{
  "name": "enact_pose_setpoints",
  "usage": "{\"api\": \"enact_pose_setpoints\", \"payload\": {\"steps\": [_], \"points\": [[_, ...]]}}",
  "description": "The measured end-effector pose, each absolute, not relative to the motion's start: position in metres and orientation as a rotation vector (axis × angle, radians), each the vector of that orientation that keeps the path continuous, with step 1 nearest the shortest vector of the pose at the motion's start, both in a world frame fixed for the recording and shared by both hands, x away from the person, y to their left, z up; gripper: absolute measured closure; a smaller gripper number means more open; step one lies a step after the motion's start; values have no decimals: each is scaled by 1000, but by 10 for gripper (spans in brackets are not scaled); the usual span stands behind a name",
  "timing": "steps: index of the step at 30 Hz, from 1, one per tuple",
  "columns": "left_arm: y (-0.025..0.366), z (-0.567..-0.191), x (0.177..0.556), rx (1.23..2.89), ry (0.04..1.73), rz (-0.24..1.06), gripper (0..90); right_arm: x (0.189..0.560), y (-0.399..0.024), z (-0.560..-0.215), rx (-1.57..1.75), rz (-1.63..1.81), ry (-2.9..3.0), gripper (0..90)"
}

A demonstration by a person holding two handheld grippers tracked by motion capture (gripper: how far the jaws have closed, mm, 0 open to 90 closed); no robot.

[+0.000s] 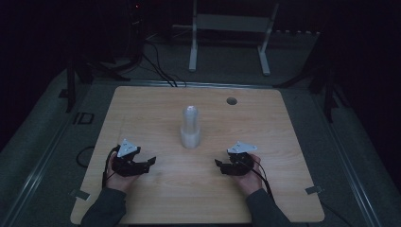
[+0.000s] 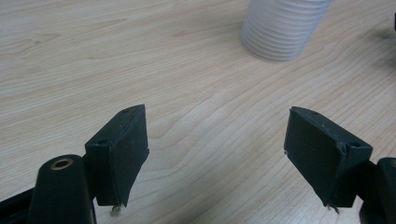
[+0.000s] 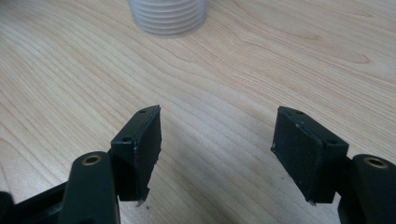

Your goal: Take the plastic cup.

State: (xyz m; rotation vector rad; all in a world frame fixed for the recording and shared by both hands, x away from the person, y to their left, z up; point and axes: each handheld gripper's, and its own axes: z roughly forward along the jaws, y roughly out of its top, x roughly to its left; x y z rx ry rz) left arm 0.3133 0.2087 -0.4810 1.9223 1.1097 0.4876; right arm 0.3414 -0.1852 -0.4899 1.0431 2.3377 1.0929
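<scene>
A tall stack of cups [image 1: 191,126] stands mid-counter [image 1: 142,113] between the left gripper [image 1: 150,161] and right gripper [image 1: 218,163], both with jaws apart and empty; a careless sideways nudge could topple it.

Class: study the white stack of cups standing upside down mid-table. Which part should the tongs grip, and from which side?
Probably the wide ribbed lower section of the stack of cups, approached level from the person's side. It stands upright with bare table all round, and both open tongs, left and right, already face it.
</scene>
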Motion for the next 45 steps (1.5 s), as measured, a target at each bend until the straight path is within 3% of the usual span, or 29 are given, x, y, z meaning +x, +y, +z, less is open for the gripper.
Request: {"api": "enact_pose_setpoints", "payload": {"steps": [17, 45], "points": [[194, -456, 312, 1915, 1002, 501, 221, 338, -167, -464, 929, 1163, 2353, 335], [158, -398, 357, 1961, 817, 513, 226, 385, -126, -447, 899, 1206, 2364, 338]]}}
